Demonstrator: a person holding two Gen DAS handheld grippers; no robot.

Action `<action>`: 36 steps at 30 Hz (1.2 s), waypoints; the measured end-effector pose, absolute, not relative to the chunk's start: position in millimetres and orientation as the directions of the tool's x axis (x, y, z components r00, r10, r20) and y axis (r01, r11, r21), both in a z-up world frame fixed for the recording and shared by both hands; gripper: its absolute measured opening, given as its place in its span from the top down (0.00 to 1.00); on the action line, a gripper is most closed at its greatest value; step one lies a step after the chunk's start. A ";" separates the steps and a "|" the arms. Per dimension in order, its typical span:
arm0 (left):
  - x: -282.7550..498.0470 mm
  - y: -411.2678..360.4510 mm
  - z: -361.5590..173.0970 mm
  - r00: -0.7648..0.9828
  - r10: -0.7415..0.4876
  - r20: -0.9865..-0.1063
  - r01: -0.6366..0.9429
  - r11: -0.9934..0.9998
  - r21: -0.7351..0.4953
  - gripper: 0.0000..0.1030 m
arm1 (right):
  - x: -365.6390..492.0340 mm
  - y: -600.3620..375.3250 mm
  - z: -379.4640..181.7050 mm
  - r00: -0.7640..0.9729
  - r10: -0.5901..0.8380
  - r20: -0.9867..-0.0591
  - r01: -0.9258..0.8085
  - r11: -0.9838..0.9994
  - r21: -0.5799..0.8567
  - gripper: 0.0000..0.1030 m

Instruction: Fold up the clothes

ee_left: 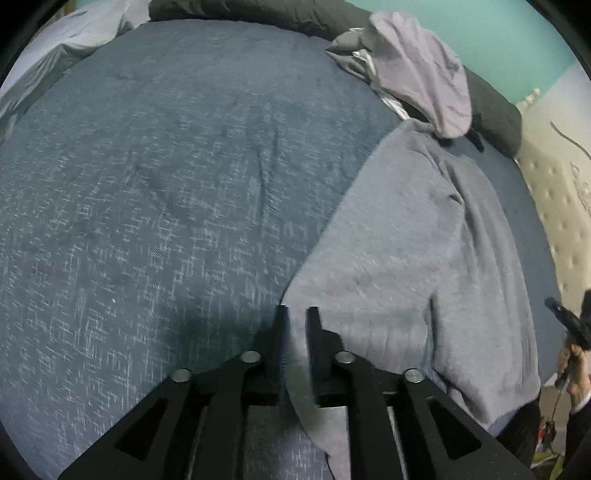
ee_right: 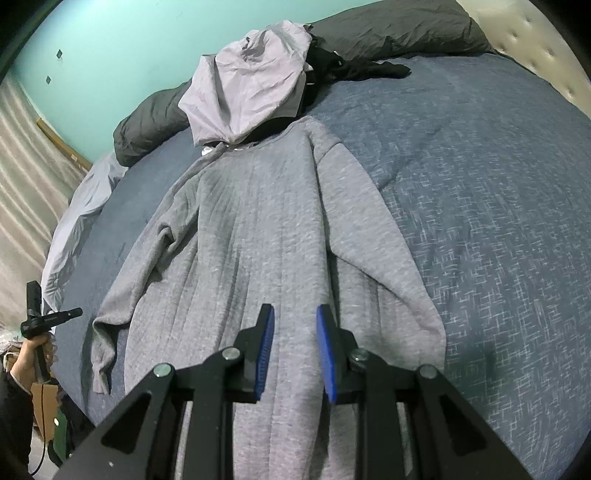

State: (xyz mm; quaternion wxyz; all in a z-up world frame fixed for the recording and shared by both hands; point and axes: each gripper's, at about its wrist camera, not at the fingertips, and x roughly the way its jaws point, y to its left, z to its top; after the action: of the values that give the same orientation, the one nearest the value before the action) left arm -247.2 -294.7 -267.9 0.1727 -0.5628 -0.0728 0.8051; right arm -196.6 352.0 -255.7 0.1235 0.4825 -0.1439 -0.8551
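The left gripper (ee_left: 298,314) is held low over the bed, its fingers pointing along the blue bedspread (ee_left: 166,184). Its jaws stand only a narrow way apart, with the edge of the grey sweater (ee_left: 406,266) running between them; whether the pads actually pinch the cloth cannot be told, since this part of the frame is motion-blurred.

The right gripper (ee_right: 295,321) is held above the lower body of the grey sweater (ee_right: 258,229), fingers pointing up the garment toward its neckline. Its jaws are partly open, the blue pads (ee_right: 266,343) apart and holding nothing, with sweater fabric visible in the gap below them.

The sweater lies spread flat on the bedspread (ee_right: 480,184), ahead of and beneath both tools, one sleeve to each side of the right tool's line. Straight ahead of the right gripper, beyond the collar, a lilac garment (ee_right: 251,85) sits heaped on dark clothing (ee_right: 365,70), covering part of the neckline. A dark duvet (ee_right: 399,29) lies beyond that.

At the left edge of the right view, a hand (ee_right: 27,360) grips a black handle; the rest of the person is cut off by the frame.
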 end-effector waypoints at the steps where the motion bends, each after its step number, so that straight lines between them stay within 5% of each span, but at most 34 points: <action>1: -241.0 -294.5 -269.1 -0.291 0.373 -0.881 -0.205 -0.924 -0.323 0.65 | -196.4 351.1 -256.3 -0.502 -0.350 -0.791 0.072 -0.928 0.365 0.78; 5: -227.5 -285.3 -285.1 -0.224 0.390 -0.893 -0.225 -0.912 -0.342 0.57 | -195.4 347.0 -258.3 -0.498 -0.357 -0.790 0.072 -0.925 0.373 0.78; 12: -210.9 -281.7 -319.4 -0.146 0.398 -0.906 -0.194 -0.909 -0.368 0.58 | -191.7 335.0 -254.5 -0.495 -0.371 -0.786 0.098 -0.922 0.374 0.78; 13: -210.2 -279.5 -321.5 -0.143 0.393 -0.908 -0.201 -0.910 -0.362 0.63 | -191.2 334.1 -253.3 -0.494 -0.371 -0.786 0.103 -0.923 0.370 0.78; 14: -209.6 -277.1 -322.8 -0.142 0.383 -0.913 -0.210 -0.913 -0.350 0.82 | -190.8 333.9 -252.4 -0.495 -0.369 -0.787 0.106 -0.924 0.367 0.78; 15: -209.3 -275.5 -322.5 -0.146 0.371 -0.917 -0.219 -0.916 -0.335 0.90 | -190.5 334.6 -252.0 -0.495 -0.368 -0.787 0.105 -0.924 0.367 0.78; 17: -209.7 -275.8 -316.8 -0.168 0.356 -0.919 -0.229 -0.921 -0.315 0.96 | -189.9 337.0 -252.0 -0.498 -0.367 -0.786 0.097 -0.924 0.370 0.78; 30: -249.8 -361.3 -246.3 -0.387 0.172 -0.906 -0.087 -0.985 -0.150 0.96 | -189.1 349.4 -254.1 -0.501 -0.346 -0.793 0.074 -0.930 0.359 0.78; 34: -259.1 -365.8 -249.7 -0.382 0.160 -0.910 -0.049 -0.987 -0.153 0.91 | -188.2 361.7 -250.4 -0.510 -0.327 -0.796 0.056 -0.936 0.349 0.78; 36: -255.9 -360.1 -245.4 -0.402 0.169 -0.900 -0.060 -0.986 -0.158 0.77 | -187.3 372.1 -248.4 -0.517 -0.311 -0.798 0.041 -0.940 0.340 0.77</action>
State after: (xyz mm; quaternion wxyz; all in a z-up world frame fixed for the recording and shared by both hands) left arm -255.9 -360.1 -245.4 0.0683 -0.5427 -0.0502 0.8357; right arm -187.3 372.1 -248.4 0.1022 0.4807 -0.1404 -0.8595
